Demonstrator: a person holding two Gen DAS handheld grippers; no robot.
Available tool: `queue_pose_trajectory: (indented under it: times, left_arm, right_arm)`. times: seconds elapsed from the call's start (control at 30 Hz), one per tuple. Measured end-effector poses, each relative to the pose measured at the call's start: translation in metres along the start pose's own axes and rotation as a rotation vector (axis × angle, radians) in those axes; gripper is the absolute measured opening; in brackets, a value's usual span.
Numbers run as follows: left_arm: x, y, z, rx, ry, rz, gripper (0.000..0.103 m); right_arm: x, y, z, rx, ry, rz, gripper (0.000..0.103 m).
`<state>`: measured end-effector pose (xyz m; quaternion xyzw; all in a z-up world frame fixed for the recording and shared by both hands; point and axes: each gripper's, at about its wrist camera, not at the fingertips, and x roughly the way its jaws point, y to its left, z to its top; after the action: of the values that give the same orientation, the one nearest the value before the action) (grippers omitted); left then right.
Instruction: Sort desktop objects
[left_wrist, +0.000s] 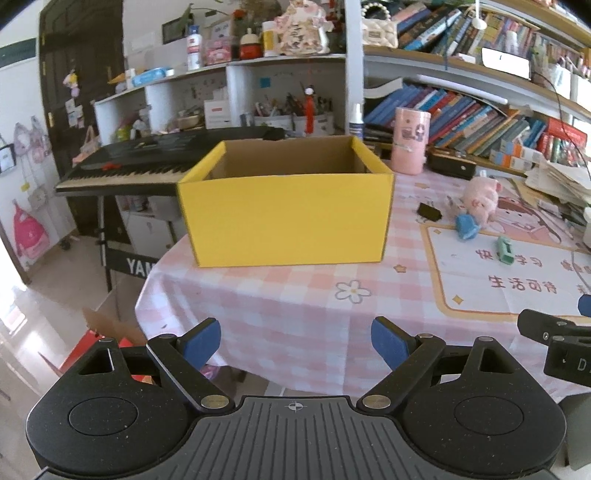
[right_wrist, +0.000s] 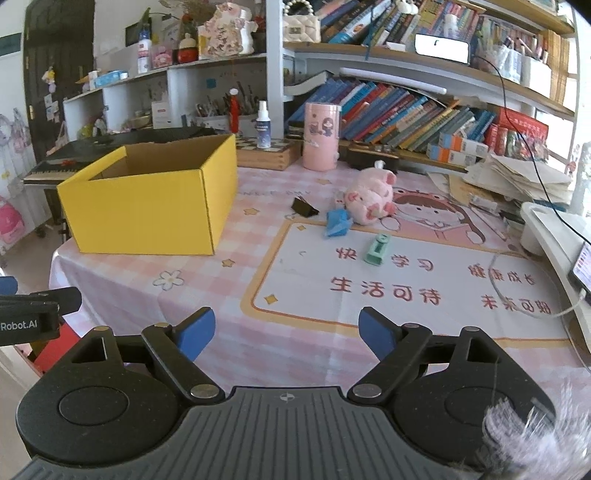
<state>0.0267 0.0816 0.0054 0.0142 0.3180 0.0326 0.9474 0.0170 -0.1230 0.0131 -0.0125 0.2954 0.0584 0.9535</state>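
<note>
- Right wrist view: the right gripper (right_wrist: 286, 330) hangs with jaws spread, empty, facing the green stapler (right_wrist: 377, 250), blue toy (right_wrist: 337, 222) and black clip (right_wrist: 304, 206) loose on the table (right_wrist: 207, 295).
- Left gripper (left_wrist: 295, 341), also spread and empty, faces the yellow box (left_wrist: 286, 218), likely the drop place.

Bright, soft daylight fills both fisheye views, with curved dark-cornered edges, slight overall blur and faint shadows.

Left gripper (left_wrist: 295, 341), black linkage arms with blue pads: jaws spread wide, nothing between, tilted downward. Right gripper (right_wrist: 286, 330), same build: jaws apart, nothing between, tilted downward. Both side by side, near, not touching.
</note>
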Motion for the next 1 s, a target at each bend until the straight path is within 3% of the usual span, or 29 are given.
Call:
queue_pose_trajectory:
  times: [0.5, 1.0]
  left_arm:
    - [0.018, -0.03, 0.008, 0.045, 0.023, -0.049, 0.091]
    - [0.051, -0.071, 0.036, 0.065, 0.036, -0.086, 0.091]
  right_arm:
    - [0.01, -0.025, -0.004, 0.038, 0.05, -0.043, 0.084]
    - [0.041, -0.061, 0.018, 0.027, 0.085, -0.055, 0.085]
